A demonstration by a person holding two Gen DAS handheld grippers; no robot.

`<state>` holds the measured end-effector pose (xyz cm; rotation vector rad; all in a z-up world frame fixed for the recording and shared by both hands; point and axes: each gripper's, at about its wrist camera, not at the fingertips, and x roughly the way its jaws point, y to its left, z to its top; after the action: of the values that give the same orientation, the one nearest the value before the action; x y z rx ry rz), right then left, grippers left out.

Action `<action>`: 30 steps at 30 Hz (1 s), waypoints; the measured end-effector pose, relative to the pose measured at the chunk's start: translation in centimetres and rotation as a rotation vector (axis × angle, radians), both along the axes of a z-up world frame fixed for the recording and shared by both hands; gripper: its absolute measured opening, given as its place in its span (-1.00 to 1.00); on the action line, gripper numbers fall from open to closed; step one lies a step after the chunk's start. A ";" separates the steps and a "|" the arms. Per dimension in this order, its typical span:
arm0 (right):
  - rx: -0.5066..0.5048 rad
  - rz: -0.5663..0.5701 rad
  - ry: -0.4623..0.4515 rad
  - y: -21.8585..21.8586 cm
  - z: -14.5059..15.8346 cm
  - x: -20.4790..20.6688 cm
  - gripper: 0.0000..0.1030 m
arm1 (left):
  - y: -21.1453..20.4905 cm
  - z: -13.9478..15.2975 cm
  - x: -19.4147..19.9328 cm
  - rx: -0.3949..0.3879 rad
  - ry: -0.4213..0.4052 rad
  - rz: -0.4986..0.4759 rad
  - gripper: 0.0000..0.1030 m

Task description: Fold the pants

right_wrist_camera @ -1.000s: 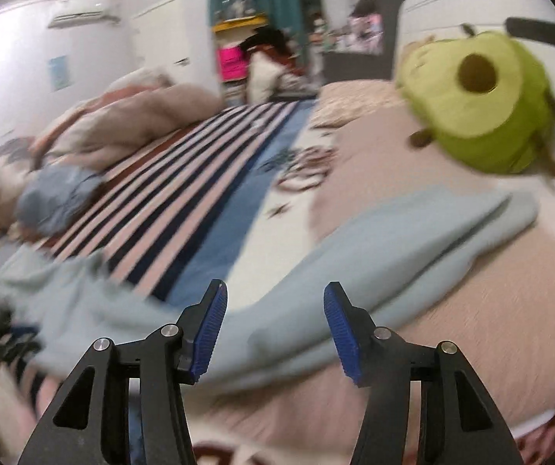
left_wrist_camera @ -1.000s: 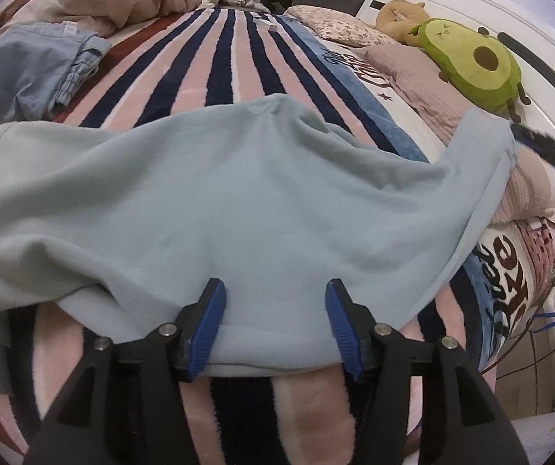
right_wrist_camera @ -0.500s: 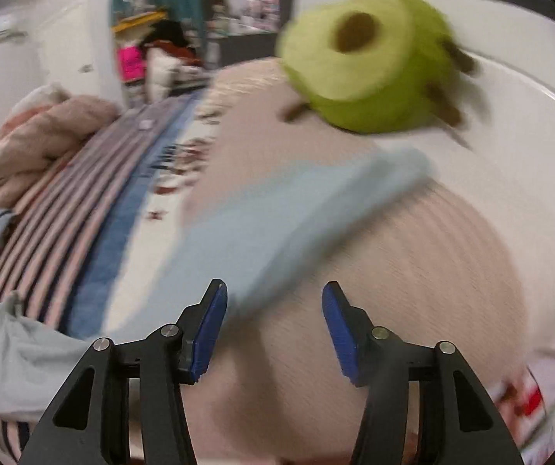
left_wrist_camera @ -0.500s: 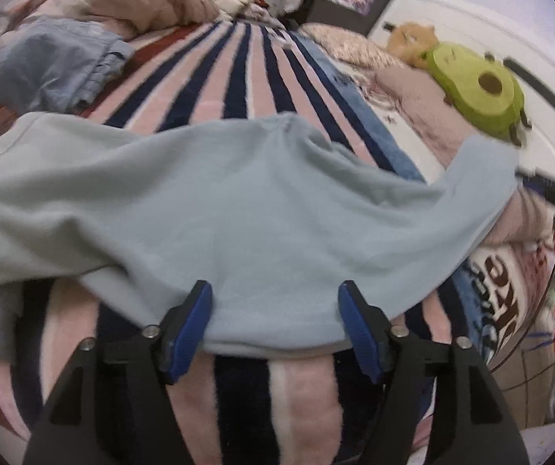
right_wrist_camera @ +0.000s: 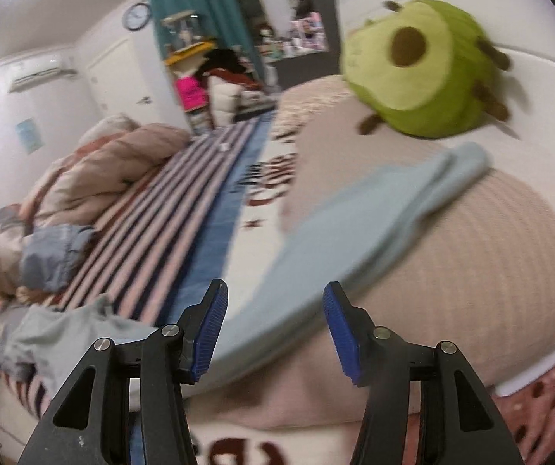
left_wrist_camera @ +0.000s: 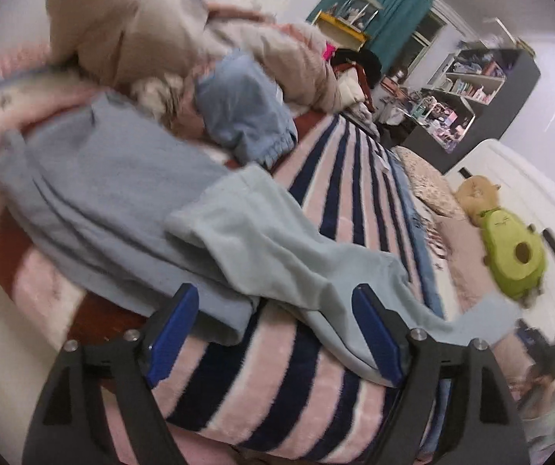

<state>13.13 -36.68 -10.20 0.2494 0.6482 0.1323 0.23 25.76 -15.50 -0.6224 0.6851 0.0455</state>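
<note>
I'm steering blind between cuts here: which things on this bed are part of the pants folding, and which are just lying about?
Job:
- light blue pants, spread over the striped blanket, one leg reaching the beige pillow
- left gripper, open
- right gripper, open

Lying about:
- avocado plush
- grey-blue garment
- bunched blue clothing
- rumpled comforter

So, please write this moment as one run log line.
left gripper: jaws just opening, empty | right gripper: open, empty | light blue pants: lying on striped blanket, unfolded

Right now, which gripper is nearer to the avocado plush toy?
Right. The right gripper hangs over the pillow just below the avocado plush toy; the left gripper is across the striped blanket.
</note>
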 end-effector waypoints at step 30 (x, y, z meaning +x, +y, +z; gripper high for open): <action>0.126 0.188 0.027 5.4 -2.9 1.6 -0.07 | -3.2 -4.4 11.6 -0.214 0.061 0.251 -0.75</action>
<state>14.69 -31.25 -13.10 0.3120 0.6907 0.3520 11.85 22.58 -19.87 -0.9139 0.6726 0.2269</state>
